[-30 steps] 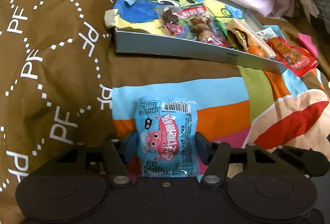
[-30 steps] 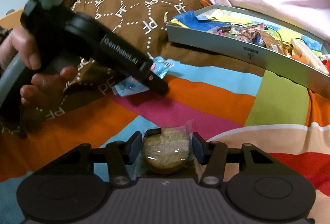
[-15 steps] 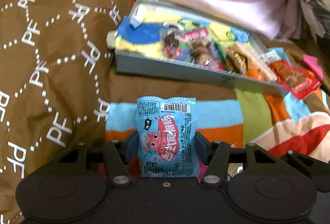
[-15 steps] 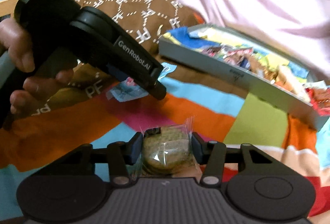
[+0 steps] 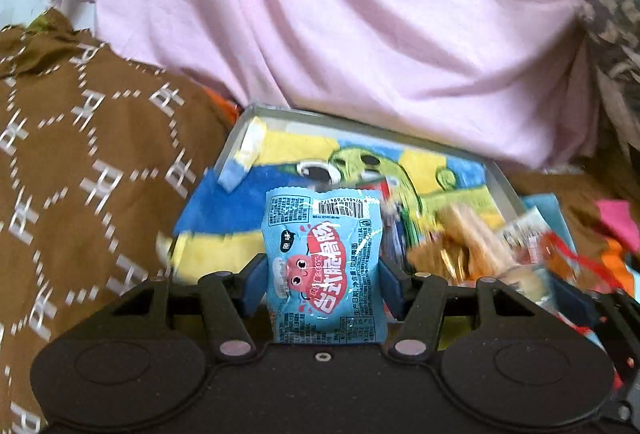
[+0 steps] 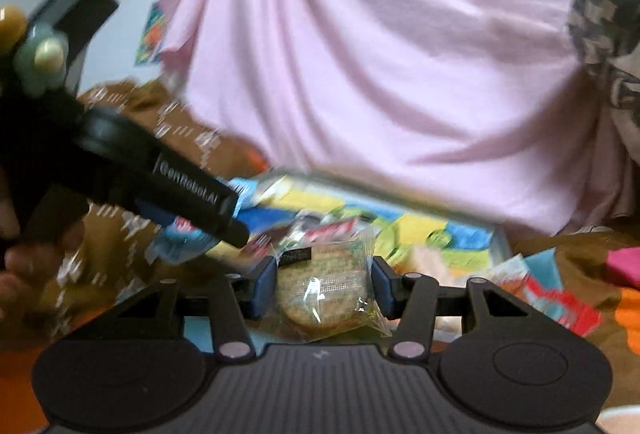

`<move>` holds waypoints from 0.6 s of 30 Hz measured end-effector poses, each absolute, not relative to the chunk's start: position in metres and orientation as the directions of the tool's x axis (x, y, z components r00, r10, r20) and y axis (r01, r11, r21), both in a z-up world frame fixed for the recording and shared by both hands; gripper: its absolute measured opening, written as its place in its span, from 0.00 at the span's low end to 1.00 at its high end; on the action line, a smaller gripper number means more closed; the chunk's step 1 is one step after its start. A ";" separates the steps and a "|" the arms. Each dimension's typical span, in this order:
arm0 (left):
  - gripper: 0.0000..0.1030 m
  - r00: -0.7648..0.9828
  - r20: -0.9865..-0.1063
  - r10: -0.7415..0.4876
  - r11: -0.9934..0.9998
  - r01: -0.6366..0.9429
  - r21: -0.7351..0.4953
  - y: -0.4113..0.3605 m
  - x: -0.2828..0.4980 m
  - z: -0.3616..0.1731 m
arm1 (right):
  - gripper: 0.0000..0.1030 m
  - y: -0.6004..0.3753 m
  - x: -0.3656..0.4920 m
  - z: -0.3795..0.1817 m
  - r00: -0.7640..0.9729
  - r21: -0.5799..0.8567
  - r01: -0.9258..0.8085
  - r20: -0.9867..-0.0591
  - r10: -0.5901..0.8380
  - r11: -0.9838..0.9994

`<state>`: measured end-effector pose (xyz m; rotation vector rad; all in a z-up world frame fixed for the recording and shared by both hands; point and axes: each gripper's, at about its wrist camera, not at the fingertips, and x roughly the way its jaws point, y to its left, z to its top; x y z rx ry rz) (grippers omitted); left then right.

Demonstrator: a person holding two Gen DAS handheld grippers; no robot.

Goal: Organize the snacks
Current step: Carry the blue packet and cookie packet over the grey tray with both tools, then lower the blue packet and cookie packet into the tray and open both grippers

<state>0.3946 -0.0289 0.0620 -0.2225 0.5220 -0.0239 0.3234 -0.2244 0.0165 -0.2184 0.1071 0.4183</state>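
My left gripper [image 5: 322, 284] is shut on a light blue snack packet [image 5: 323, 258] with a red cartoon print, held up over the near left part of the grey tray [image 5: 256, 114]. The tray has a cartoon-printed lining and holds several wrapped snacks [image 5: 460, 250] at its right. My right gripper [image 6: 324, 288] is shut on a round biscuit in clear wrap [image 6: 322, 290], held in the air before the tray [image 6: 400, 200]. The left gripper's body [image 6: 176, 190] with the blue packet [image 6: 180, 238] shows at the left of the right wrist view.
A big pink cloth [image 5: 340, 34] rises behind the tray. A brown patterned blanket [image 5: 80, 174] lies to the left. A red snack packet [image 5: 556, 254] and a pink one [image 5: 618, 218] lie to the right of the tray on a colourful striped cover.
Both grippers have lifted and moved forward toward the tray with their snacks still held. The left one now holds the blue packet over the tray's near edge; the tray looks much closer in both views.
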 end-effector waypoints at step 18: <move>0.59 0.788 -0.613 0.057 0.979 -0.164 -0.120 -0.035 0.485 0.038 | 0.54 -0.239 0.413 -0.004 0.916 0.026 -0.391 -0.084 0.392 0.920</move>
